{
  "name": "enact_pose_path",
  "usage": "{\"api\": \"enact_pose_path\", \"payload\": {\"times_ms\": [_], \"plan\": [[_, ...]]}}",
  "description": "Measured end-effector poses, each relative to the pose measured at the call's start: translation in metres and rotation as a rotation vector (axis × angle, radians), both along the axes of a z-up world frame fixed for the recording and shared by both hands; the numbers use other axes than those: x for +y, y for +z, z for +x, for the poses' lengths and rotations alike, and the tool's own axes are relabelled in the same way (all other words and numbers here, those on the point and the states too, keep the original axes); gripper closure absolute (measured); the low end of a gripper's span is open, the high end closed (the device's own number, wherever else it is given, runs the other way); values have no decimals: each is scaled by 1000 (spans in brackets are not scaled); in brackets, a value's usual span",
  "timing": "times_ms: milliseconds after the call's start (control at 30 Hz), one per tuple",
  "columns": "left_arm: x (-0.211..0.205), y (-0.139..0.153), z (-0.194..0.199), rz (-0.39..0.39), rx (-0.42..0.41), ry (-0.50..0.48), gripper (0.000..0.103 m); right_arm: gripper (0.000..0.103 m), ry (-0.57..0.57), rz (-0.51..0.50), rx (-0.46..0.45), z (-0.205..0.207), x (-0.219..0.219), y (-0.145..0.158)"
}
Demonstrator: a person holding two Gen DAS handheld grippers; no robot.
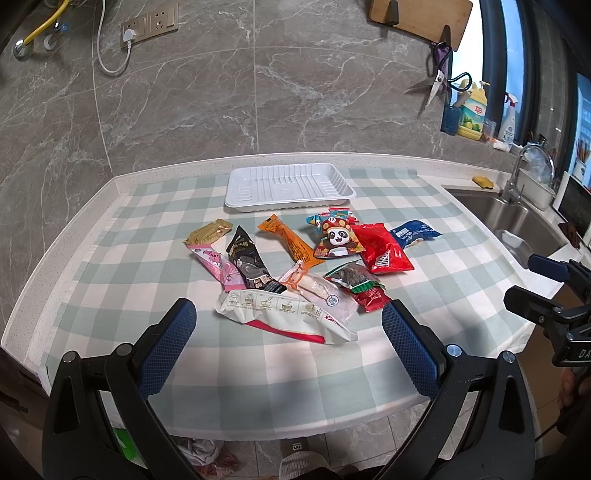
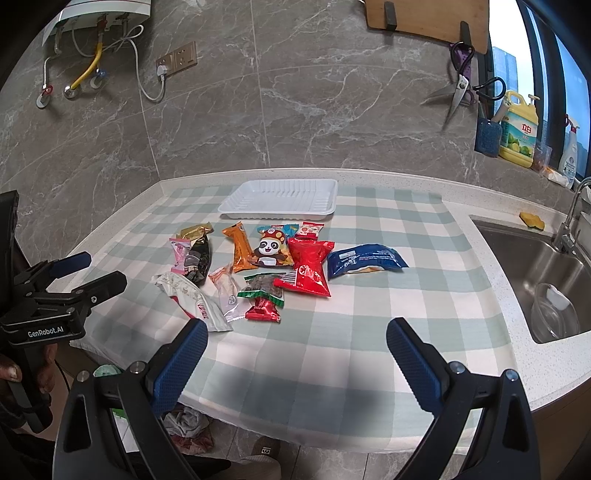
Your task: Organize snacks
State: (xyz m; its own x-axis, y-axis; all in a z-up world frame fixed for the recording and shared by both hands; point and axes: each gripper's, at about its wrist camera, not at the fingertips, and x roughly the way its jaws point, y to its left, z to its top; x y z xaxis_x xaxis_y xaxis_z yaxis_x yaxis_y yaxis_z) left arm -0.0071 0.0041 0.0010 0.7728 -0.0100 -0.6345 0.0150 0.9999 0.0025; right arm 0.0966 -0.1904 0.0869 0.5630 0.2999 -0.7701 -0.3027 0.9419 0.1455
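Several snack packets lie in a loose pile on the checked cloth: a white packet nearest, a black one, a pink one, an orange one, a panda packet, a red bag and a blue bag. An empty white tray sits behind them, also in the right wrist view. My left gripper is open, just short of the white packet. My right gripper is open and empty over the cloth's front, right of the pile.
A steel sink with a tap lies to the right. Scissors, a detergent bottle and a cutting board are by the back wall. The counter's front edge is close below the grippers.
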Motion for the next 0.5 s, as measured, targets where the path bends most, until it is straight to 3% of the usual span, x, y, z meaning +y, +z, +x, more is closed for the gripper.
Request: {"api": "enact_pose_path", "payload": {"times_ms": [500], "plan": [[3,-1,-1,-2,9,7,1,3,5,16,24,0,4,-6]]}}
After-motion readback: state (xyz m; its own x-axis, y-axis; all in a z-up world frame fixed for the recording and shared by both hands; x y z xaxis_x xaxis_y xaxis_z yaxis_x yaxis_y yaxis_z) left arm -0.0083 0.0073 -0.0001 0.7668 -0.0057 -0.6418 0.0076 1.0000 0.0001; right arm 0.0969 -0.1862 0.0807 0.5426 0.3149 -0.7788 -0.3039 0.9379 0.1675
